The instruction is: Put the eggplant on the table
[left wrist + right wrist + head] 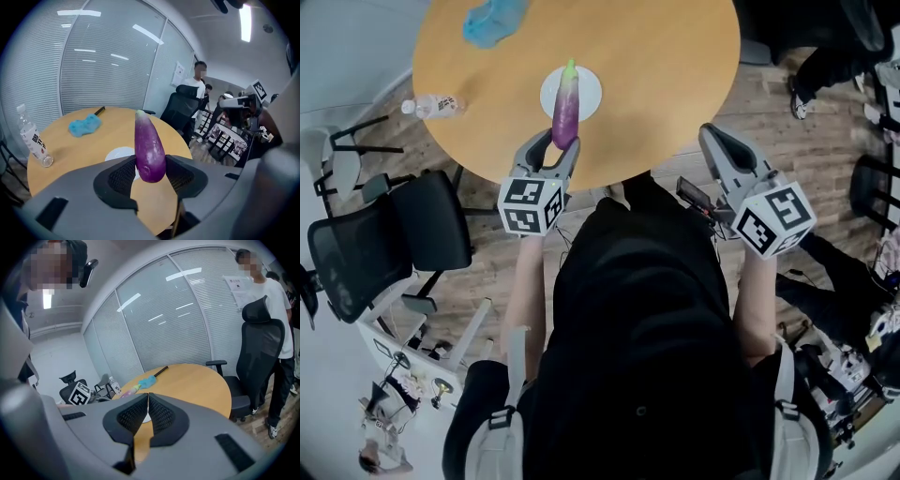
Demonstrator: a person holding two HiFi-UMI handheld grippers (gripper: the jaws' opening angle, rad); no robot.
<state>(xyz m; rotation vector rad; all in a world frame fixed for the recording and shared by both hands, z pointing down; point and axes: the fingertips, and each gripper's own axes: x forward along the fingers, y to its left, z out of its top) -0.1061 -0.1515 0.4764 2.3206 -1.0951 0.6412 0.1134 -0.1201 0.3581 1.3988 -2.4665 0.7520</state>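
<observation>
The left tool sits at the tabletop's 6 o'clock edge. Its jaws are closed on the eggplant's rounded purple end. The eggplant juts out towards 12 o'clock, green tip foremost, and in the head view it crosses a white plate near the middle. I cannot tell whether it touches the plate. The right tool is near the 4 o'clock edge with its jaws pressed together and nothing between them. A bottle stands at 9 o'clock, and a blue duster lies at 11 o'clock.
</observation>
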